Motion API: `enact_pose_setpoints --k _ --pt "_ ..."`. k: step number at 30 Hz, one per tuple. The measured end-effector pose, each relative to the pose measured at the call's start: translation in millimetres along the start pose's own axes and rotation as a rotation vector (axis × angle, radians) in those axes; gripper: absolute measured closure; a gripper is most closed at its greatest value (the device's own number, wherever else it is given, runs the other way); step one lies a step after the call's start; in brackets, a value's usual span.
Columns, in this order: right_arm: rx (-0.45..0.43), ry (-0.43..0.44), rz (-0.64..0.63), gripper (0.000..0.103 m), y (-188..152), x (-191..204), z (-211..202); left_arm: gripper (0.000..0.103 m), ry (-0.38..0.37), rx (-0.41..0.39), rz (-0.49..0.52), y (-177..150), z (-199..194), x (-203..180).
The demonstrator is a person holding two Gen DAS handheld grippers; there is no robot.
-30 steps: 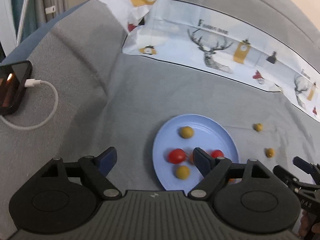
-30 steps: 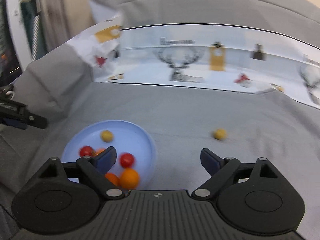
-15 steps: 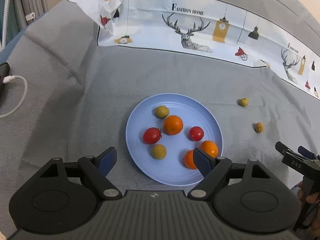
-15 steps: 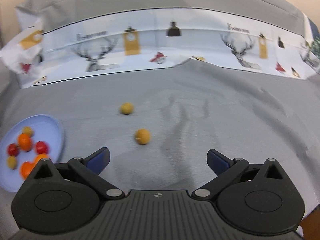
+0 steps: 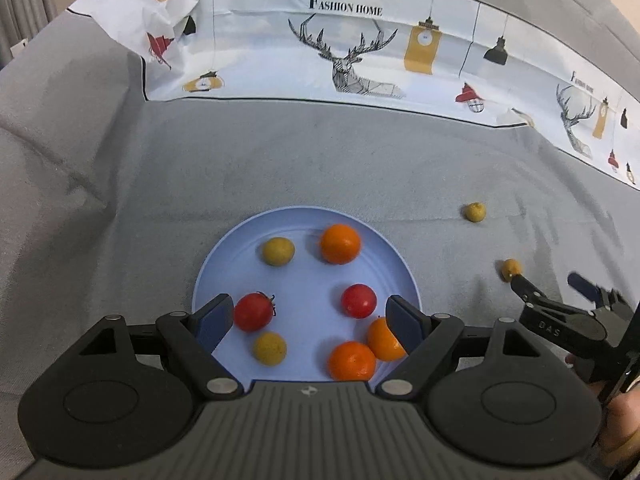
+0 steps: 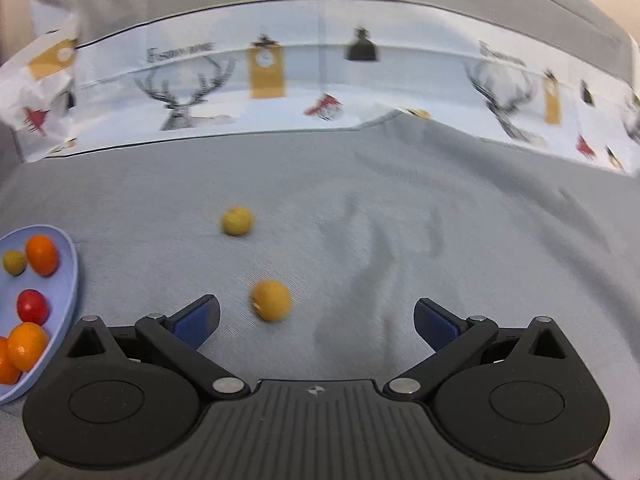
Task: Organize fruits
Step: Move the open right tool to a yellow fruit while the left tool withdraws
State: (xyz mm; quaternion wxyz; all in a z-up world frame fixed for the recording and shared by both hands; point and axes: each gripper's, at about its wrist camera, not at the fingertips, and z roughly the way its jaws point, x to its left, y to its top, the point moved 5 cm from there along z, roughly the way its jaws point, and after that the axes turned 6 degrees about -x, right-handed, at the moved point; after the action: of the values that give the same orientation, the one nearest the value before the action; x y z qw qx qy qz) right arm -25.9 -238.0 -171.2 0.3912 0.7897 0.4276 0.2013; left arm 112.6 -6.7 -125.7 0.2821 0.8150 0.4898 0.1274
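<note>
**Seven fruits on the plate, two yellow ones loose on the cloth**

The left gripper point(image 5: 308, 318) hangs over the near part of a light blue plate point(image 5: 224, 256), its fingers spread wide and holding nothing. Between and just beyond the blue fingertips lie two red tomatoes point(image 5: 253, 312), a yellow fruit point(image 5: 270, 348) at the near edge, and two oranges point(image 5: 352, 360) touching each other by the right fingertip. Farther back on the plate sit a second yellow fruit point(image 5: 278, 251) and a third orange point(image 5: 340, 243), a little apart from each other.

The right gripper point(image 6: 316, 318) is to the right of the plate, low over the gray cloth point(image 6: 400, 220) that covers the tabletop. Its fingers are also spread wide and empty. A loose yellow fruit point(image 6: 271, 300) lies on the cloth just ahead of them, nearer the left fingertip, not touching either one. In the left wrist view the same fruit sits right at the tip of the right gripper's left finger. A second loose yellow fruit point(image 6: 237, 221) lies farther off and slightly left, well apart from the first. Both are somewhat blurred in the right wrist view.

At the far side a white printed sheet point(image 5: 360, 52) with deer, lamps and the words "Fashion Home" runs across the cloth.
</note>
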Motion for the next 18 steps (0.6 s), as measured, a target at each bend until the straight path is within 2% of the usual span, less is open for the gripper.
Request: enact_pose_setpoints --k 5,9,12,14,15,18 --pt "-0.015 0.012 -0.064 0.001 1 8 23 0.016 0.047 0.008 -0.028 -1 4 18" --pt "0.015 -0.015 -0.013 0.001 -5 -5 39 0.016 0.103 0.004 -0.069 3 5 45" --pt "0.000 -0.029 0.064 0.001 -5 -18 41 0.016 0.121 -0.010 -0.091 19 8 57" --pt "0.001 -0.029 0.059 0.001 -6 -18 39 0.009 0.119 -0.024 -0.103 31 13 57" --pt "0.005 -0.028 0.052 0.001 -7 -17 38 0.000 0.116 -0.033 -0.112 36 15 55" --pt "0.016 -0.004 0.035 0.001 -15 -11 36 0.000 0.092 -0.069 -0.110 50 23 40"
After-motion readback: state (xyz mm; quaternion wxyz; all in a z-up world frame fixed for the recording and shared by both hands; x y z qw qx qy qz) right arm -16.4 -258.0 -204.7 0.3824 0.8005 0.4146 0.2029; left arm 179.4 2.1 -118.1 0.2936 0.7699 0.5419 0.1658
